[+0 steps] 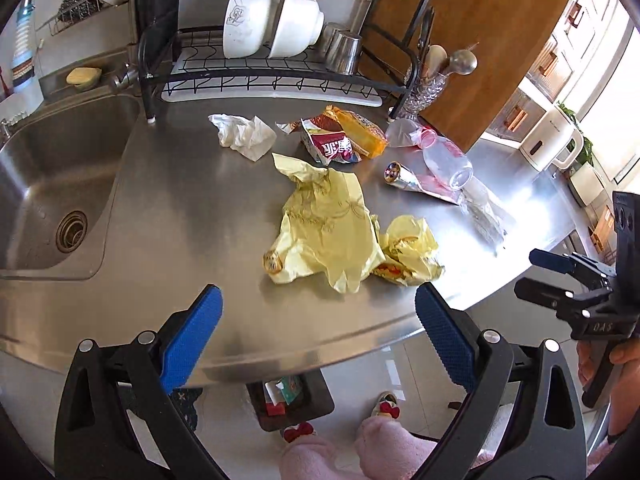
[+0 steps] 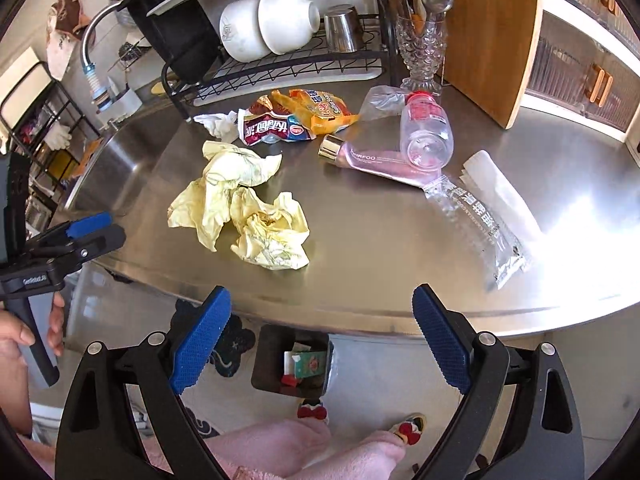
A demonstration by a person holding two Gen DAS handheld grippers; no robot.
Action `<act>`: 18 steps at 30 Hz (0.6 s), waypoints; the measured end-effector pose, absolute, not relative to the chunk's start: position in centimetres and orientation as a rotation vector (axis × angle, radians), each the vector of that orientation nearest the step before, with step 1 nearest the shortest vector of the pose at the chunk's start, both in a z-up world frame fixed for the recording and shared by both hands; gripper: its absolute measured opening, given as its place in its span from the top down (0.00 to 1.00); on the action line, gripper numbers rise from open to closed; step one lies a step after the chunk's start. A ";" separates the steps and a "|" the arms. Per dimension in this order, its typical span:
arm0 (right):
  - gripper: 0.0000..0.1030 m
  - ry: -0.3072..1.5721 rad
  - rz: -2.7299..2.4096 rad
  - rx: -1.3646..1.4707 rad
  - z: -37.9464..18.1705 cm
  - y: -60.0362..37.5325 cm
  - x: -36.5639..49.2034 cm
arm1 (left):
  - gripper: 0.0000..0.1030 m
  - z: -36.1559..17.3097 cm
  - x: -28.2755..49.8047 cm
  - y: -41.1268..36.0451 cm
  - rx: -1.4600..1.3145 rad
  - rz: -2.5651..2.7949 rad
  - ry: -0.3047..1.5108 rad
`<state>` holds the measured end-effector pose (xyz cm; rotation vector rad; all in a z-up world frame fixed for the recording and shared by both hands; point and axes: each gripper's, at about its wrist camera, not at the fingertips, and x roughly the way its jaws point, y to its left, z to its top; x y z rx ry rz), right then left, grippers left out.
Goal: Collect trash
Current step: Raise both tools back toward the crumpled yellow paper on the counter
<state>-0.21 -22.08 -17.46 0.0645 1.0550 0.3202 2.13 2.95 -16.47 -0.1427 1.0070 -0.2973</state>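
Note:
Trash lies on the steel counter (image 1: 192, 200): two crumpled yellow wrappers (image 1: 326, 224) (image 2: 240, 204), a white tissue (image 1: 242, 134) (image 2: 218, 124), red and orange snack bags (image 1: 340, 138) (image 2: 296, 118), a pink tube (image 2: 376, 162), a clear plastic bottle (image 1: 446, 160) (image 2: 426, 132) and a clear printed bag (image 2: 476, 224). A dark trash bin (image 1: 290, 398) (image 2: 296, 364) stands on the floor below the counter edge. My left gripper (image 1: 318, 338) is open and empty, just short of the yellow wrappers. My right gripper (image 2: 322, 334) is open and empty at the counter's front edge.
A sink (image 1: 52, 184) lies at the left. A black dish rack (image 1: 272, 76) with two white bowls and a steel cup stands at the back, beside a glass utensil holder (image 2: 420, 48) and a wooden board (image 2: 488, 32). A white kettle (image 1: 550, 144) stands far right.

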 end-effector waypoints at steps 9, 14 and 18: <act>0.10 1.077 0.405 0.033 -20.4 -17.7 1.9 | 0.11 -19.7 7.8 3.0 -0.155 -0.280 1.118; 0.12 1.070 0.441 -0.029 -21.9 -15.5 2.9 | 0.12 -21.3 9.6 3.0 -0.156 -0.271 1.171; 0.31 1.096 0.457 -0.065 -23.0 -14.2 3.8 | 0.23 -22.4 10.6 2.7 -0.159 -0.284 1.217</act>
